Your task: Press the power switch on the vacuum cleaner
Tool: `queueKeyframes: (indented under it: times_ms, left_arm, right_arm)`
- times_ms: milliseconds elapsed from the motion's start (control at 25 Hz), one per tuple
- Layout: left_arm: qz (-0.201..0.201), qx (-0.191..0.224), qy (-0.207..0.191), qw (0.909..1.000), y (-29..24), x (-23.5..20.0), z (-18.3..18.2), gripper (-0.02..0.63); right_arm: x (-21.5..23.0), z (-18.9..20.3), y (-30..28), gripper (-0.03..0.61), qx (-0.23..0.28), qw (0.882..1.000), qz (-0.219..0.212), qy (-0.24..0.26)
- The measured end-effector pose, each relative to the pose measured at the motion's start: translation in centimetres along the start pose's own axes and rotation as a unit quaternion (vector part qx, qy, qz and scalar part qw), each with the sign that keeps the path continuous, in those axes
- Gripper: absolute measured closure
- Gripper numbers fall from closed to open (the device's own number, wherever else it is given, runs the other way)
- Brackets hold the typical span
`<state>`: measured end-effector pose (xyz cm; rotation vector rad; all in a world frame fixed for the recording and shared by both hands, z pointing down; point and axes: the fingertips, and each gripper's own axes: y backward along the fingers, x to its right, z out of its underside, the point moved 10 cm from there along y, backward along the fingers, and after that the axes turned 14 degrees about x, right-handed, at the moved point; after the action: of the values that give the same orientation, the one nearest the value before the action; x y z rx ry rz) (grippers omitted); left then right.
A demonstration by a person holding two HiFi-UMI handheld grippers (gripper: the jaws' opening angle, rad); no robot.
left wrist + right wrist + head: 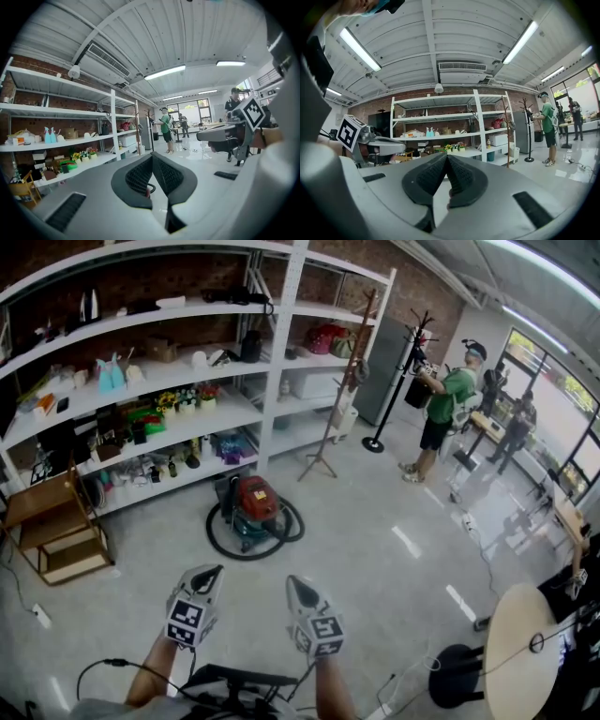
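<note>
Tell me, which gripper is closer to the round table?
Right. The right gripper is on the same side as the round table, which stands well off to its right. The left gripper is further left, on the right gripper's far side from the table.

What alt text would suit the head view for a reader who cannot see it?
A red vacuum cleaner, its black hose coiled round it, sits on the floor before white shelves; the left gripper and right gripper, both shut, point toward it from below. A person in green stands at right.

The left gripper (152,158), jaws together, faces white shelving (114,123).
</note>
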<state>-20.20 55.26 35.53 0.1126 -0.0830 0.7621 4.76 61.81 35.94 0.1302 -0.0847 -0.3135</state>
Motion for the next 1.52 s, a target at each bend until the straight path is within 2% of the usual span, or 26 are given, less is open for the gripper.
queueKeyframes:
  times_ms: [320, 520, 840, 1520]
  left_arm:
    - [-0.001, -0.001, 0.002, 1.0, -1.5, 1.0, 0.2, 0.606]
    - [0.0, -0.006, 0.001, 1.0, -3.3, -0.2, 0.5, 0.607]
    - [0.005, -0.007, 0.011, 0.9999, -7.9, -3.7, 1.2, 0.607]
    - [-0.009, 0.0, 0.019, 0.9998, -15.8, -15.0, 2.3, 0.607]
  right_arm:
    - [1.6, 0.7, -0.5, 0.568, -0.004, 1.0, -0.005, -0.005]
    - [2.7, 0.8, -2.2, 0.568, -0.008, 1.0, 0.0, -0.012]
    - [4.8, 1.3, -7.2, 0.566, -0.014, 1.0, 0.0, -0.006]
    - [6.4, 1.4, -21.1, 0.568, -0.028, 0.999, -0.015, -0.015]
